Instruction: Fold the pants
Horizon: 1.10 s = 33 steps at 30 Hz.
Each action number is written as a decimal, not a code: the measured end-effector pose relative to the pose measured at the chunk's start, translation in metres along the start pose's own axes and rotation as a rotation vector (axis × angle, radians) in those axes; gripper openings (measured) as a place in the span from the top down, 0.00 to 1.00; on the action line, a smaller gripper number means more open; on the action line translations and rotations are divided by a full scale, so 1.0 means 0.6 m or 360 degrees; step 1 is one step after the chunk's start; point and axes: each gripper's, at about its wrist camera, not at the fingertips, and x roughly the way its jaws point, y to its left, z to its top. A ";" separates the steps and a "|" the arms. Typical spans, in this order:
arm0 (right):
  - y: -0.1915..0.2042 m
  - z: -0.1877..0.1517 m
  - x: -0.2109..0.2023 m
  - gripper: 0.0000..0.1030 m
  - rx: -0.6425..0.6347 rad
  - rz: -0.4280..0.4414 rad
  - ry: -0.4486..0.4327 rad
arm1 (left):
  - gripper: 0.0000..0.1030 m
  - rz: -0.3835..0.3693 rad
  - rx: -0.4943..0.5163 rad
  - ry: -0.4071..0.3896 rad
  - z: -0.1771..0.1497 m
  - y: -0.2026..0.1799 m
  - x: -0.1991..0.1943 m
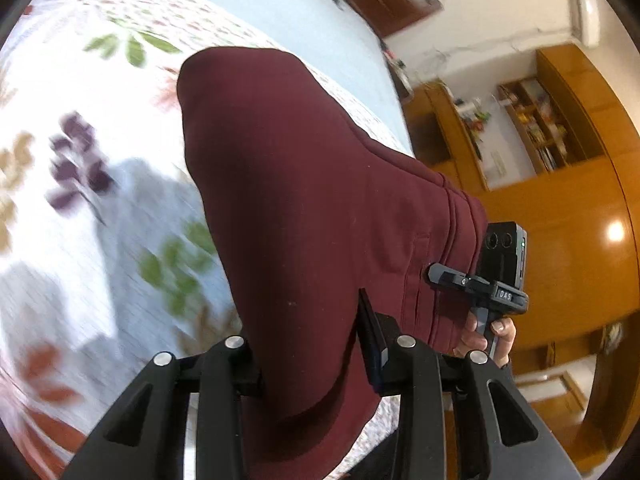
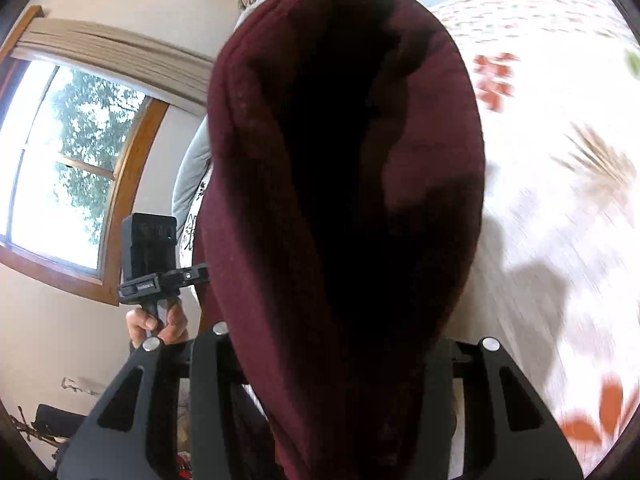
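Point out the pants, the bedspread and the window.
pants (image 1: 304, 184): left wrist view, broad maroon panel hanging ahead of the gripper.
bedspread (image 1: 80, 128): left wrist view, floral-printed top beside the pants.
window (image 2: 60, 168): right wrist view, the glass pane inside its wooden frame.

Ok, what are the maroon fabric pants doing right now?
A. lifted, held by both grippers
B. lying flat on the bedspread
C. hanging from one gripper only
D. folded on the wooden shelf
A: the maroon fabric pants hang between the left gripper and the right gripper, above the floral bedspread.
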 end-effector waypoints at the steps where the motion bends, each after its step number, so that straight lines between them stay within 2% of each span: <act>1: 0.004 0.019 0.022 0.57 0.0001 0.0000 0.0018 | 0.66 0.0011 -0.0027 0.0002 0.019 0.021 -0.007; 6: -0.017 0.096 0.142 0.57 0.0093 0.0019 0.0116 | 0.66 0.0084 -0.0201 0.0017 0.082 0.137 -0.009; 9: -0.053 0.111 0.191 0.55 0.0194 0.0017 0.0135 | 0.65 0.0113 -0.0288 0.0056 0.079 0.195 0.014; 11: -0.085 0.113 0.203 0.48 0.0258 -0.0021 0.0148 | 0.62 0.0072 -0.0314 0.0070 0.072 0.219 0.028; 12: -0.098 0.112 0.205 0.42 0.0272 -0.0042 0.0161 | 0.59 0.0046 -0.0311 0.0061 0.067 0.223 0.031; 15: -0.122 0.126 0.195 0.37 0.0286 -0.0001 0.0181 | 0.51 -0.0003 -0.0308 0.0034 0.054 0.226 0.022; 16: -0.117 0.138 0.195 0.32 0.0284 -0.0013 0.0176 | 0.48 0.0017 -0.0302 0.0026 0.051 0.224 0.015; 18: -0.108 0.152 0.178 0.29 0.0256 -0.0078 0.0141 | 0.37 0.0113 -0.0254 -0.0027 0.048 0.226 -0.022; 20: -0.088 0.135 0.175 0.29 0.0278 -0.0140 0.0056 | 0.37 0.0179 -0.0180 -0.0154 0.036 0.207 -0.068; 21: -0.079 0.137 0.162 0.29 0.0287 -0.0216 -0.0021 | 0.37 0.0199 -0.0116 -0.0222 0.025 0.189 -0.091; 23: -0.093 0.159 0.093 0.35 0.0239 -0.0352 -0.0223 | 0.36 0.0196 0.0013 -0.0346 -0.002 0.153 -0.123; 24: -0.082 0.167 0.077 0.36 0.0227 -0.0344 -0.0302 | 0.36 0.0148 0.0061 -0.0376 -0.007 0.135 -0.126; 26: -0.047 0.182 0.067 0.36 0.0180 -0.0206 -0.0393 | 0.36 -0.0028 0.0155 -0.0412 -0.038 0.100 -0.116; 28: -0.009 0.187 0.090 0.38 0.0126 -0.0105 -0.0371 | 0.37 -0.0079 0.0221 -0.0370 -0.053 0.086 -0.089; 30: 0.021 0.194 0.146 0.41 0.0108 -0.0028 -0.0258 | 0.38 -0.0106 0.0265 -0.0307 -0.072 0.079 -0.045; 31: 0.035 0.205 0.184 0.46 0.0128 -0.0014 -0.0204 | 0.38 -0.0109 0.0226 -0.0269 -0.078 0.090 -0.021; 32: 0.017 0.204 0.210 0.50 0.0183 -0.0026 -0.0145 | 0.38 -0.0096 0.0179 -0.0261 -0.084 0.103 -0.010; 33: 0.010 0.195 0.223 0.68 0.0220 -0.0061 -0.0139 | 0.39 -0.0099 0.0154 -0.0255 -0.086 0.107 -0.001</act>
